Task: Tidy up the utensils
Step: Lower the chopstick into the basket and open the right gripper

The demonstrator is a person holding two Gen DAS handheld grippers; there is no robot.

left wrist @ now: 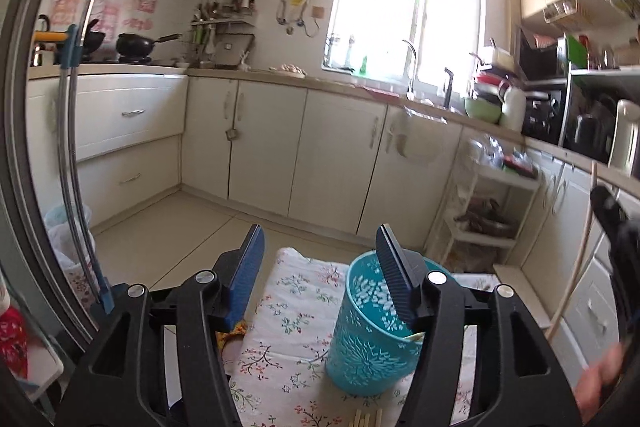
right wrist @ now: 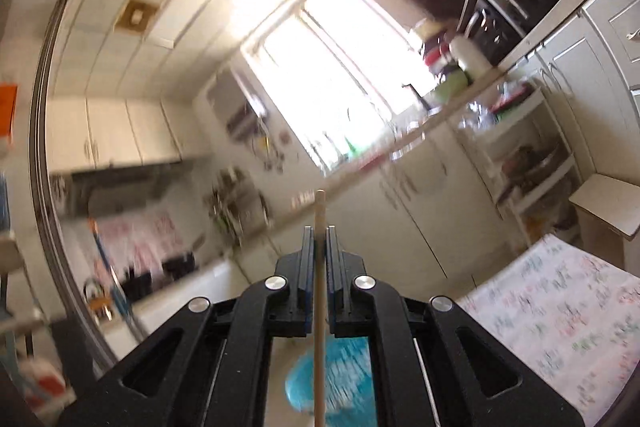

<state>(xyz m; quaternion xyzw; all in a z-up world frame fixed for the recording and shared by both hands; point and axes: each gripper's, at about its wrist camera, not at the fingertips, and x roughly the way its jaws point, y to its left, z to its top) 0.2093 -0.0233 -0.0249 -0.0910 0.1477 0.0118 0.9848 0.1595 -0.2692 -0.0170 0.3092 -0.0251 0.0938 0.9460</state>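
Observation:
A teal utensil holder (left wrist: 372,331) stands on a small table with a floral cloth (left wrist: 292,307). My left gripper (left wrist: 320,251) is open and empty, its right finger in front of the holder's rim. Several wooden chopsticks (left wrist: 366,419) lie on the cloth at the bottom edge. My right gripper (right wrist: 320,235) is shut on a wooden chopstick (right wrist: 319,307), which runs upright between the pads. The teal holder (right wrist: 336,375) shows blurred below it. In the left wrist view the right gripper (left wrist: 608,211) is at the far right with the chopstick (left wrist: 576,267).
Cream kitchen cabinets (left wrist: 336,155) and a counter run behind the table. A white shelf rack (left wrist: 488,211) stands to the right. A mop (left wrist: 76,131) leans at the left. The floral cloth (right wrist: 560,315) also shows at the right of the right wrist view.

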